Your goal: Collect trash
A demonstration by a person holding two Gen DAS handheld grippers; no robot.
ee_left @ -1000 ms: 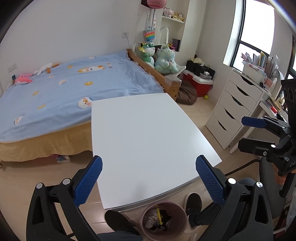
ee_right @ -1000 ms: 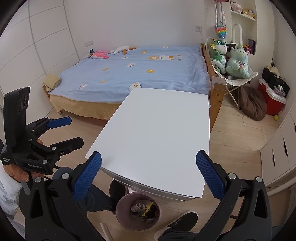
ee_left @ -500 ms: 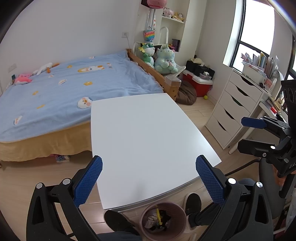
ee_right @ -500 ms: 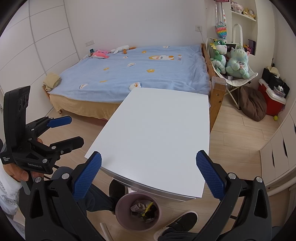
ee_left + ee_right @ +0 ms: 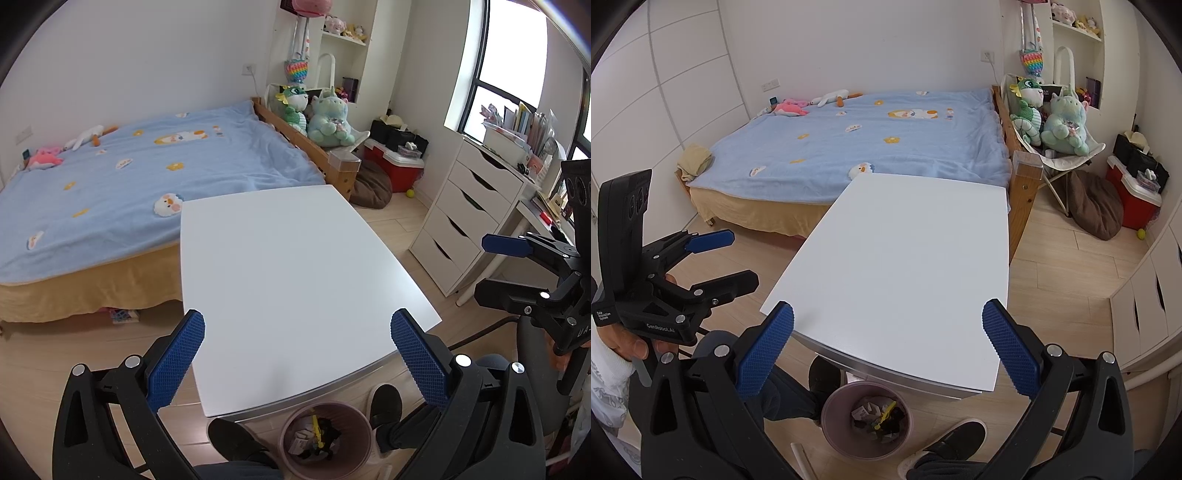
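Note:
A pink trash bin (image 5: 325, 439) (image 5: 866, 421) stands on the floor under the near edge of a white table (image 5: 288, 280) (image 5: 905, 269), with paper scraps and a yellow piece inside. Nothing lies on the table top. My left gripper (image 5: 295, 332) hangs open above the table's near edge, nothing between its blue pads. My right gripper (image 5: 886, 328) is also open and holds nothing. Each gripper shows in the other's view: the right gripper (image 5: 517, 266) at the right edge, the left gripper (image 5: 713, 254) at the left, held by a hand (image 5: 624, 343).
A bed with a blue blanket (image 5: 129, 184) stands behind the table, plush toys (image 5: 325, 118) beside it. A white drawer unit (image 5: 465, 221) and a red box (image 5: 399, 166) are at the right. The person's shoes (image 5: 384, 406) (image 5: 945, 446) rest by the bin.

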